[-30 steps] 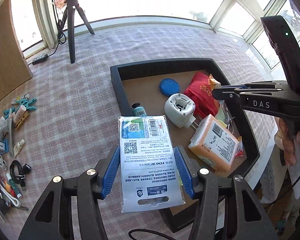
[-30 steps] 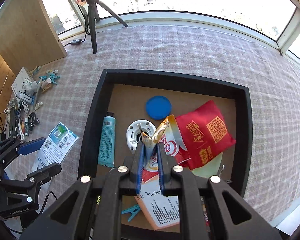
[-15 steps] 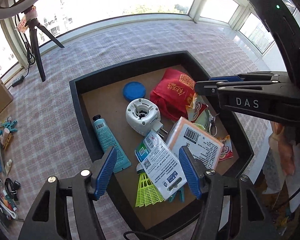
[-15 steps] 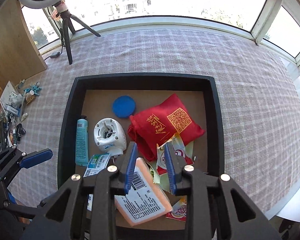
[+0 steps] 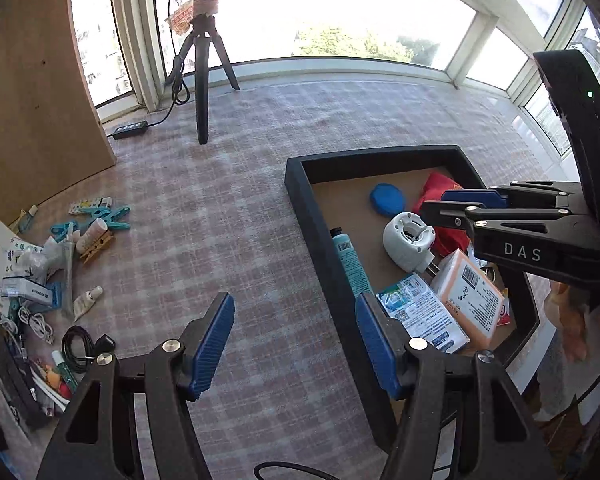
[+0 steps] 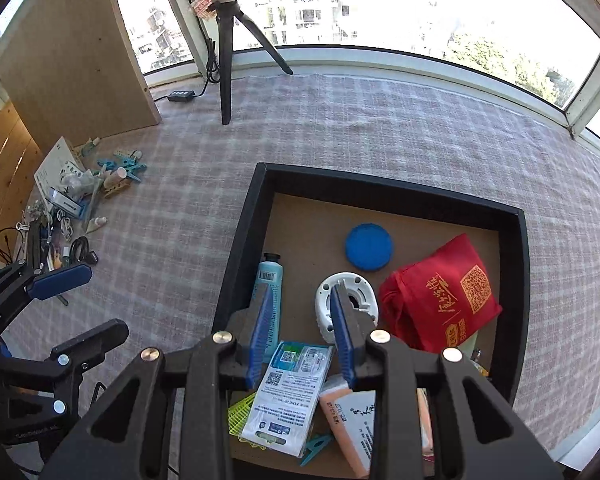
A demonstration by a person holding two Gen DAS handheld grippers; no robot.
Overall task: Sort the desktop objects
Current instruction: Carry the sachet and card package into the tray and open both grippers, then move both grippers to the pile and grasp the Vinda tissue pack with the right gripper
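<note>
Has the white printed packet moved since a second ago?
Yes. The packet was between the left gripper's fingers over the cloth beside the tray; it now lies inside the tray, against the orange pack.

Open checked cloth [image 5: 228, 208] mid-table, crowded black tray [image 5: 316, 216] right, clutter pile [image 5: 40, 272] left

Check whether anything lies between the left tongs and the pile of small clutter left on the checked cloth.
Nothing visible does: only bare checked cloth lies between the open, empty left tongs and the clutter pile.
</note>
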